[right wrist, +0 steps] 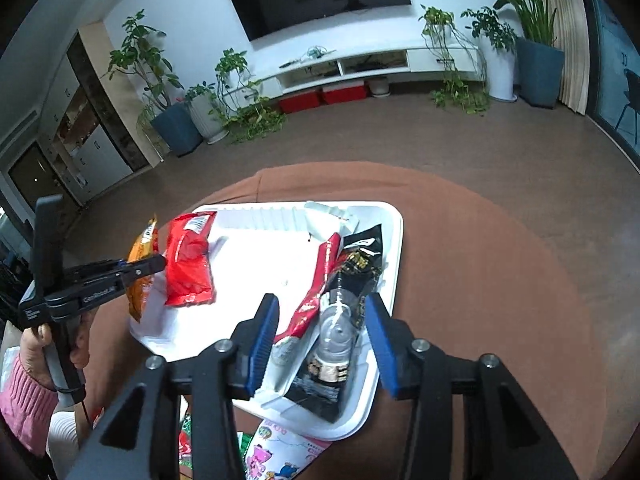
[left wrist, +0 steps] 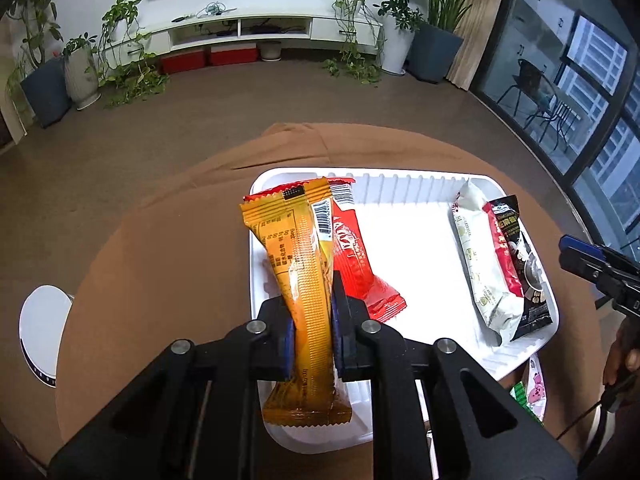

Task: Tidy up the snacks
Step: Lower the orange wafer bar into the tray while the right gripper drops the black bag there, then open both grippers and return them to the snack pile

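My left gripper [left wrist: 314, 308] is shut on an orange snack packet [left wrist: 296, 248], which it holds upright over the left end of the white tray [left wrist: 400, 184]. A red packet [left wrist: 356, 256] lies in the tray just behind it. At the tray's right end lie a cream packet [left wrist: 480, 264] and a black packet [left wrist: 524, 264]. My right gripper [right wrist: 324, 320] is open above that end, its blue pads on either side of the black packet [right wrist: 352, 280] and a red-and-white packet [right wrist: 316, 296] without touching them. In the right wrist view the left gripper [right wrist: 156, 264] holds the orange packet [right wrist: 140, 248].
The tray sits on a round table with a brown cloth [left wrist: 160, 240]. Loose cartoon-print packets [right wrist: 280, 452] lie at the table's near edge. A white stool [left wrist: 44, 328] stands left of the table. A hand in a pink sleeve [right wrist: 24, 396] grips the left handle.
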The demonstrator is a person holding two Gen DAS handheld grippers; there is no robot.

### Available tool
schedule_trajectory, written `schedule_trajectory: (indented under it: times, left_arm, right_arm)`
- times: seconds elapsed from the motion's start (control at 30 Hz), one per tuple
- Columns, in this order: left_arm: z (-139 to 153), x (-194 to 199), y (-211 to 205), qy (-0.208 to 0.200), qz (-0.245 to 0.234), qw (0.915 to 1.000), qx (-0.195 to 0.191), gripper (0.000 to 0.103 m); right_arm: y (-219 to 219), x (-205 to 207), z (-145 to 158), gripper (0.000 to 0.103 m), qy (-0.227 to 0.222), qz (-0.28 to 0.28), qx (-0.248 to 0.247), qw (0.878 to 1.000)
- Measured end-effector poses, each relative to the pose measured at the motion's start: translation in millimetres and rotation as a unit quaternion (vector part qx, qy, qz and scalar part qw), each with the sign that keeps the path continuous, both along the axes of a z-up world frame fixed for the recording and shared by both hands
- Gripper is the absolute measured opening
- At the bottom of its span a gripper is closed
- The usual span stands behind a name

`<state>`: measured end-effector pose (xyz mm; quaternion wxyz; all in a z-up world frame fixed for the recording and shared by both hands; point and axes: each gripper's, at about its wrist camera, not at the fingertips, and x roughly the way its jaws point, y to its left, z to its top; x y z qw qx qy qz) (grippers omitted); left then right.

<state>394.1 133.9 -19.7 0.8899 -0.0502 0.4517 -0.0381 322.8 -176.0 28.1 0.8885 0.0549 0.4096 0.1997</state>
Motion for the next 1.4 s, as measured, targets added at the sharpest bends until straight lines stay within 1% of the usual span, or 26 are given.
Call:
schedule_trajectory:
  times: [0.13,0.17,0.27,0.33,0.4,0.47,0.57,0.63,0.67,0.7,0.73,0.77,0.87,1.1,1.17,1.4]
  left_arm:
    - [6.3,-2.3,-4.2,-0.01,-0.01,0.9998,0.012,0.013]
    - [7.8,-2.6,-3.2,-0.013,-0.012,0.9998,0.009,0.013]
    - [10.3,-3.3,-1.5,-0.015,-0.016,0.9997,-0.013,0.013]
    - [8.4,-2.8,2.0,-0.008,-0.012,0.9995,-0.027,0.013]
    - [6.2,-3.0,1.7,-0.005,-0.01,0.9998,-0.018,0.013]
    - [5.4,-4.4,0.3,-0.008,-0.01,0.9997,-0.018,0.013]
    - [3.5,-3.2,-0.2,-0.004,-0.011,0.9992,-0.038,0.014]
    - [2.8,-2.9,1.6,-0.006,-0.009,0.9987,-0.051,0.016]
    - [3.1,-3.8,3.5,-0.01,-0.003,0.9987,-0.049,0.025]
    - [3.0,-4.4,4.4,-0.012,-0.001,0.9987,-0.049,0.044]
    - [3.4,-5.5,5.5,-0.014,-0.001,0.9985,-0.052,0.056]
    - [4.9,-7.8,7.0,-0.021,0.001,0.9982,-0.057,0.071]
    - [11.3,-15.3,13.5,-0.045,0.007,0.9966,-0.069,0.072]
    - [18.3,-29.0,23.3,-0.039,0.018,0.9976,-0.054,0.072]
    - [20.8,-40.1,26.7,-0.039,0.022,0.9978,-0.048,0.072]
    - [41.6,-97.1,30.4,-0.051,0.018,0.9981,-0.028,0.072]
  right_arm:
    - [-1.5,-8.7,4.5,0.048,-0.002,0.004,0.009,1.0]
    - [-2.0,-10.5,5.7,0.048,-0.003,0.003,0.009,1.0]
    - [-2.0,-16.1,8.6,0.05,-0.006,0.005,0.014,1.0]
    - [-3.2,-19.3,10.4,0.052,-0.007,0.008,0.016,1.0]
    - [-1.6,-20.1,11.8,0.053,-0.008,0.009,0.018,1.0]
    - [-2.2,-21.7,12.8,0.053,-0.009,0.011,0.022,1.0]
    - [0.2,-24.5,12.1,0.056,-0.008,0.01,0.028,1.0]
    - [0.9,-25.3,10.9,0.058,-0.006,0.01,0.033,0.999]
    - [0.6,-25.9,10.7,0.058,-0.006,0.01,0.037,0.999]
    - [1.3,-26.7,10.6,0.058,-0.005,0.011,0.037,0.999]
    - [1.6,-27.6,10.6,0.058,-0.005,0.012,0.038,0.999]
    - [1.6,-28.5,11.1,0.058,-0.006,0.012,0.039,0.999]
    - [2.3,-30.1,11.4,0.058,-0.007,0.015,0.042,0.999]
    - [1.3,-33.3,12.2,0.059,-0.006,0.013,0.047,0.999]
    - [1.5,-37.2,13.4,0.061,-0.003,0.015,0.05,0.999]
    - [4.8,-70.6,21.6,0.061,-0.004,0.031,0.045,0.998]
